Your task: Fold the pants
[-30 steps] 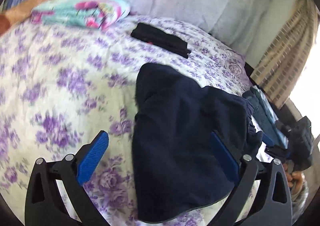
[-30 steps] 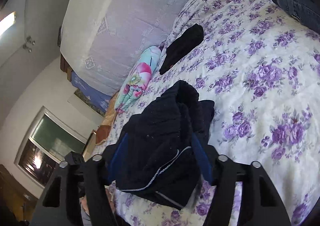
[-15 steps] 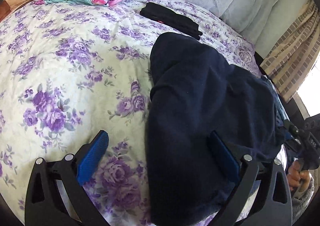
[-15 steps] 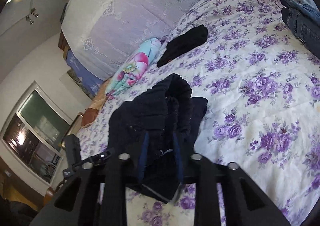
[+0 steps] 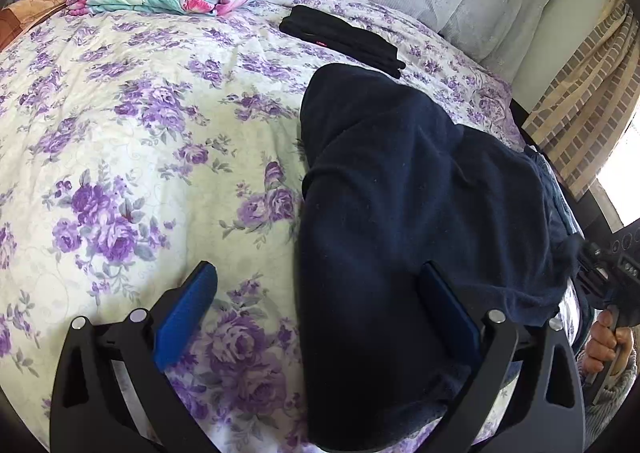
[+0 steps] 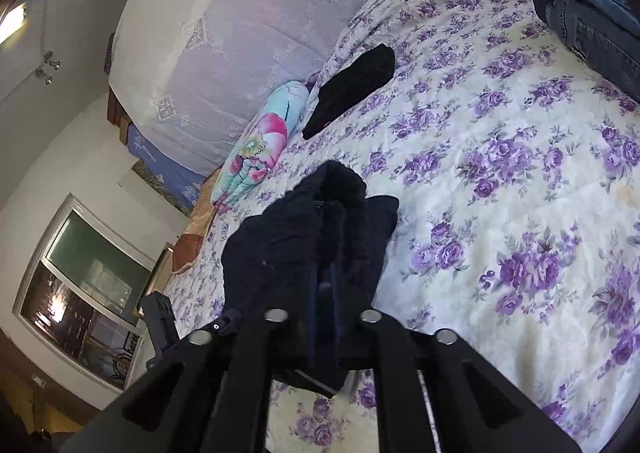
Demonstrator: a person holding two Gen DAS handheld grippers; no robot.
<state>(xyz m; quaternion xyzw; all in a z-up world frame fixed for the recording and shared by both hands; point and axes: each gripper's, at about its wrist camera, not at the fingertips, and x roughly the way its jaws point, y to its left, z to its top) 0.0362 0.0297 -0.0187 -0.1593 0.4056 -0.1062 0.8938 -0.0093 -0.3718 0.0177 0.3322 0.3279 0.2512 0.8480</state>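
Both grippers meet the navy fleece pants (image 5: 400, 213) near the bed's (image 5: 120, 133) front edge: right gripper (image 6: 324, 293), looser a second ago, pinches bunched fabric, jaws opening; left gripper (image 5: 316, 305) stays spread.

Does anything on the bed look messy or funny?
Yes: the dark blue pants sit in a bunched, lumpy heap on the flowery bedspread, not flat. The right gripper pinches a wad of them as its jaws start opening. The folded black clothes behind look neat.
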